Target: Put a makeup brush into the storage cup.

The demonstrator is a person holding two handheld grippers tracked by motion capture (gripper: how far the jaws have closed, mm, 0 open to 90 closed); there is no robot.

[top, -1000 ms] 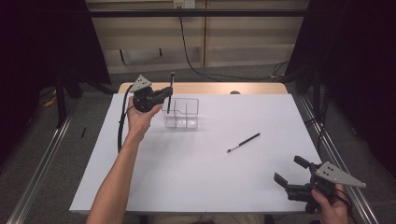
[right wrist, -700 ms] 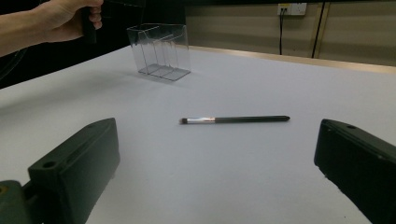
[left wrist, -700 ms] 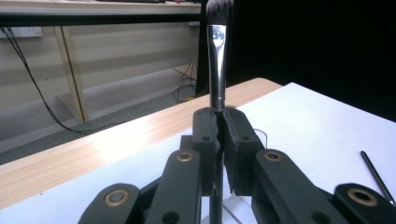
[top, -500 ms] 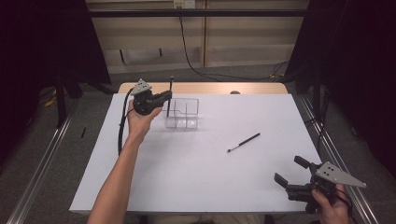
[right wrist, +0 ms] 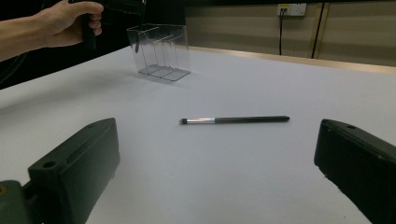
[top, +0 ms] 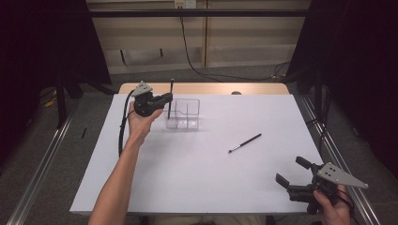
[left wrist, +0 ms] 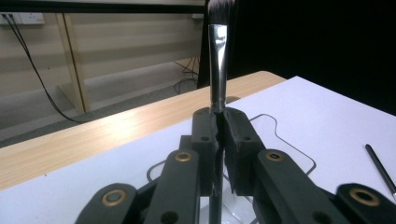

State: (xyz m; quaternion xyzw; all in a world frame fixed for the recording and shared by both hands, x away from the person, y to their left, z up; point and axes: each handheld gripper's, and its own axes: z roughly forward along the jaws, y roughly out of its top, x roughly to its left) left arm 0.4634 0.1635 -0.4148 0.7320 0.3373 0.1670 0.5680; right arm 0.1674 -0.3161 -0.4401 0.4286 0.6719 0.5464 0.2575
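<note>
My left gripper (top: 167, 99) is held up at the back left of the table, shut on a makeup brush (top: 171, 91) that stands upright, bristles on top. Its jaws have just been easing open a touch, with the brush (left wrist: 217, 56) still between the pads of the left gripper (left wrist: 219, 126). The brush's lower end (right wrist: 136, 45) hangs at the left end of a clear plastic organizer (top: 186, 115), seemingly just inside it. A second brush (top: 245, 143) lies flat on the white sheet. At the front right my right gripper (top: 290, 170) stands open with nothing in it, pointing at that brush (right wrist: 233, 120).
The white sheet (top: 187, 178) covers most of the wooden table (top: 211, 88). The organizer (right wrist: 161, 51) has several compartments and stands near the back edge. Metal rails (top: 42, 164) run along both sides. A cable trails from the left gripper down the forearm (top: 123, 136).
My left gripper has sunk a little with the upright brush, closer to the organizer. The right gripper and the brush on the sheet have stayed put.
</note>
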